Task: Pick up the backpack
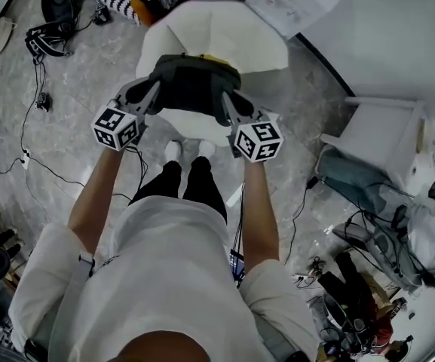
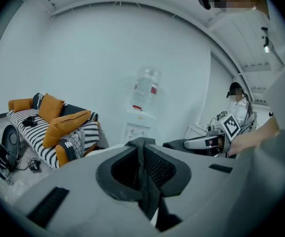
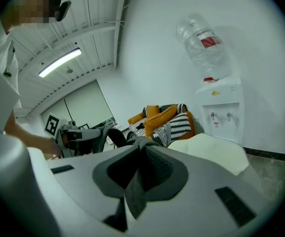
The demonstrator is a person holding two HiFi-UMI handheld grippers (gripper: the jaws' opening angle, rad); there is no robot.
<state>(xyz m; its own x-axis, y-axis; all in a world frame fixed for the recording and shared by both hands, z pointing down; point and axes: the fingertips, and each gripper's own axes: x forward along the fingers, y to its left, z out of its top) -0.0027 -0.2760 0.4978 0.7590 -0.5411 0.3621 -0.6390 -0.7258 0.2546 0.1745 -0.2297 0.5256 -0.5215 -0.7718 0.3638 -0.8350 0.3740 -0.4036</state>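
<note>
backpack (image 1: 194,81) hangs between left gripper (image 1: 151,93) and right gripper (image 1: 228,104), long axis side to side; both sets of fingers clamp its fabric.

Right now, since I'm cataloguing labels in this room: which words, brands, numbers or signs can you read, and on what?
None can be read in any view.
Water bottle: red label, print too blurred.
Water dispenser: small stickers, too small to read.
Papers: print too small.
Marker cubes: black-and-white square patterns only, no letters or digits.
</note>
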